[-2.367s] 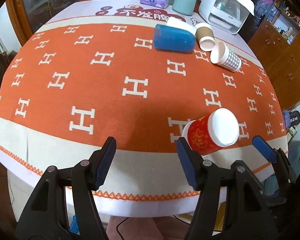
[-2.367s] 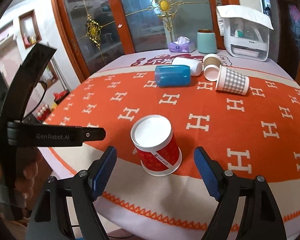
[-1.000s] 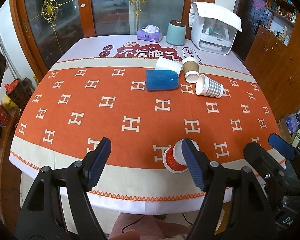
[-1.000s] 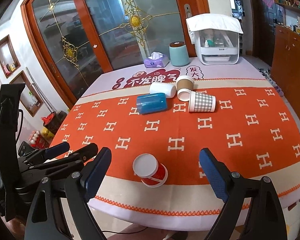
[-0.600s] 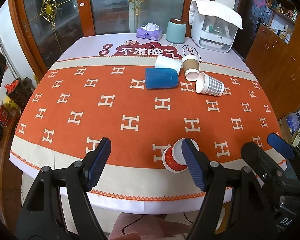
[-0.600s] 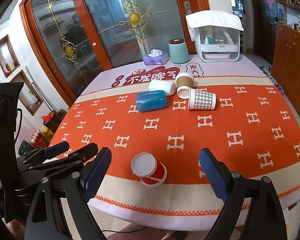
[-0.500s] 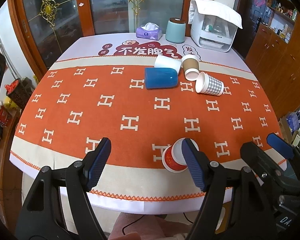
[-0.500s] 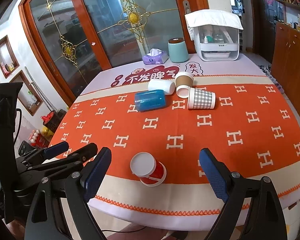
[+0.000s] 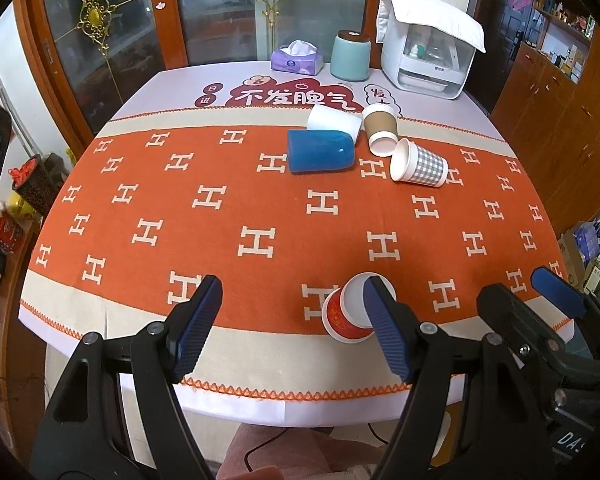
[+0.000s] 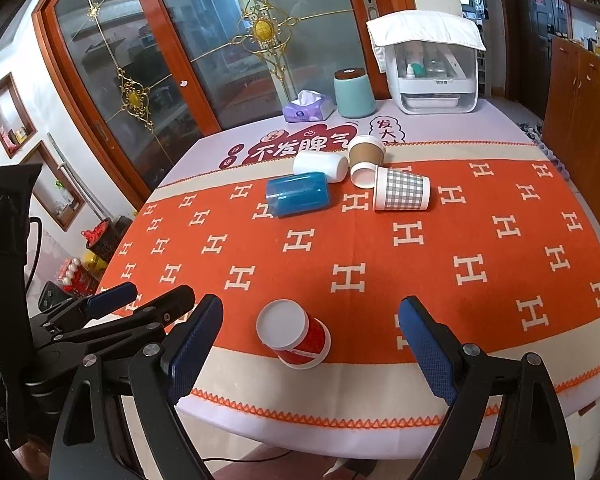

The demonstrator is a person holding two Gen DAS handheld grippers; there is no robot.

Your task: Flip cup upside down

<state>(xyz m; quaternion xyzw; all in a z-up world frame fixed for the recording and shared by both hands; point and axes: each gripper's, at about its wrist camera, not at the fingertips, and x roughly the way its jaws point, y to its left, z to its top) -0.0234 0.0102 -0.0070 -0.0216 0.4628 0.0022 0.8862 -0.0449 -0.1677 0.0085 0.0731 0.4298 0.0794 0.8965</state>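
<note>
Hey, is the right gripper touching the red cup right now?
Apart. In the right wrist view, the right gripper is open, and the red cup stands between its fingers with tablecloth visible on both sides.

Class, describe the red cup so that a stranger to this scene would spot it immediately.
Start at the orange tablecloth with white H shapes and go to its near edge. There the red cup stands alone, mouth down, white base up. The other cups lie tipped in a cluster at the far side, and none is red.

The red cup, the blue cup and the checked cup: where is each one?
red cup (image 10: 296,336), right wrist view, its red side wall.
blue cup (image 10: 298,194), right wrist view, middle of its side.
checked cup (image 10: 402,194), right wrist view, its checked side.
</note>
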